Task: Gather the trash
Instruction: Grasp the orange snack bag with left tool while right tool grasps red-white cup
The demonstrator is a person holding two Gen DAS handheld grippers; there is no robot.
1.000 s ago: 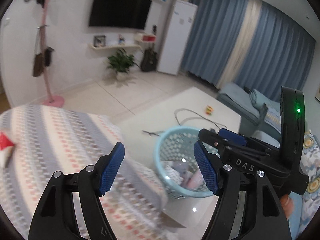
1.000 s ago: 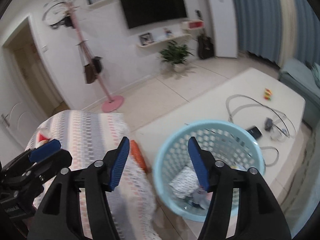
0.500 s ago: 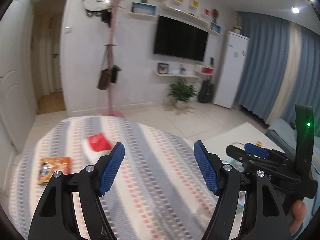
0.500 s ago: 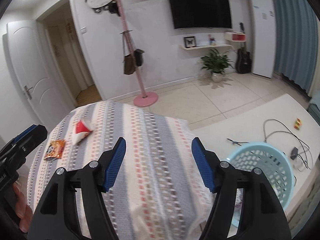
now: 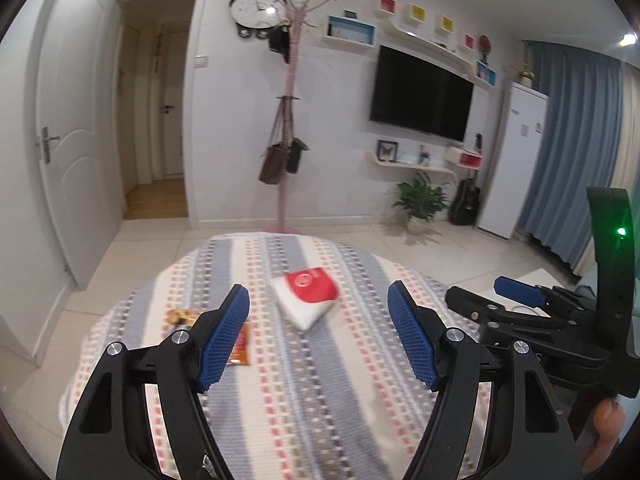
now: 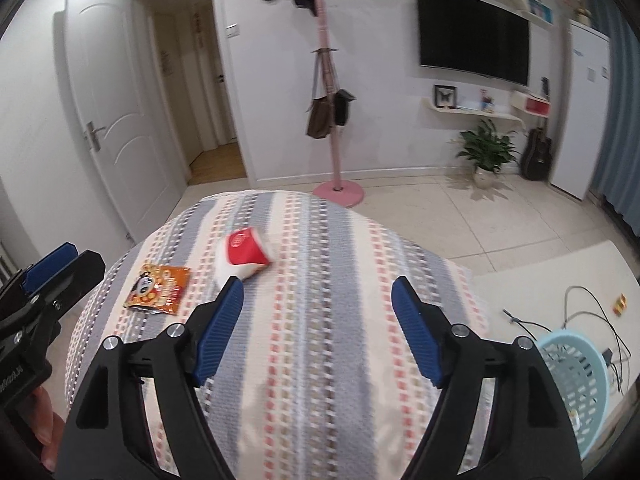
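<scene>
Both grippers, left (image 5: 318, 330) and right (image 6: 318, 324), gape empty, lined up on the far crumpled red-and-white paper wrapper (image 5: 306, 294) to grab it.

Two hand-held grippers, left (image 5: 318, 336) and right (image 6: 318, 330), each with two blue pads. Two pieces of trash on one striped bed (image 6: 320, 360): one red-and-white carton (image 6: 244, 254), one orange snack wrapper (image 6: 158, 290). One light-blue basket (image 6: 576, 384). One coat rack (image 6: 332, 92), one television (image 6: 472, 32), one potted plant (image 6: 486, 152), one guitar (image 6: 538, 154).
</scene>
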